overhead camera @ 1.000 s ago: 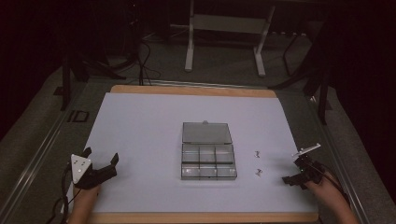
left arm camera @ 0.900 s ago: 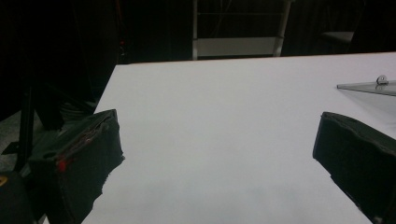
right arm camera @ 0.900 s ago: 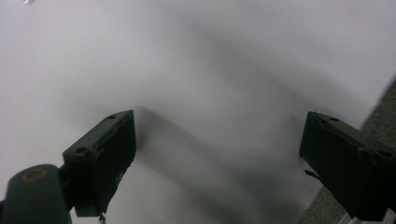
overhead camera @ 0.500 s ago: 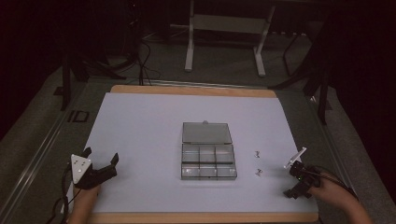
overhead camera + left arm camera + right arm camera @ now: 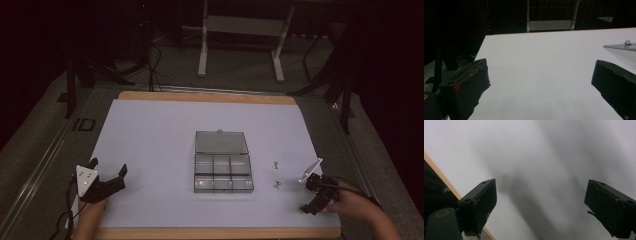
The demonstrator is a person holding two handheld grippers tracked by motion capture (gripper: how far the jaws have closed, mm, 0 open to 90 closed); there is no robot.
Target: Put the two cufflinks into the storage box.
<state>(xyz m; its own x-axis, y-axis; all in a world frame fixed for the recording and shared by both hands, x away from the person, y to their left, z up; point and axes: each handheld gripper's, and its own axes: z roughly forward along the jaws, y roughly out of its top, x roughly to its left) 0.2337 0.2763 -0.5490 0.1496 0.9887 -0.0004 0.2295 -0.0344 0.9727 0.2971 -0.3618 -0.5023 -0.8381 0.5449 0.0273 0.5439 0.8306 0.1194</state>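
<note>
I have both tools low over the near edge of the table (image 5: 150,125), one at each corner, and neither holds anything. My left tool (image 5: 107,172) sits at the near left with its jaws spread wide; in the left gripper view only bare white surface lies between them, with the edge of the box lid (image 5: 621,46) off to the far right. My right tool (image 5: 311,197) is at the near right, tilted steeply down, jaws also wide, and the right gripper view looks at blank white sheet and its own shadow.

The work, as I judge it, is putting the two small screws (image 5: 275,164) (image 5: 277,184) into the clear compartment box (image 5: 223,173). That box stands in the middle of the table, open, its lid laid flat on the far side. The screws lie just right of it, apart from each other, between the box and my right tool.

I judge this the approach step. Next I need to bring the right tool left toward the nearer screw, centre the jaws over it and close gently.
</note>
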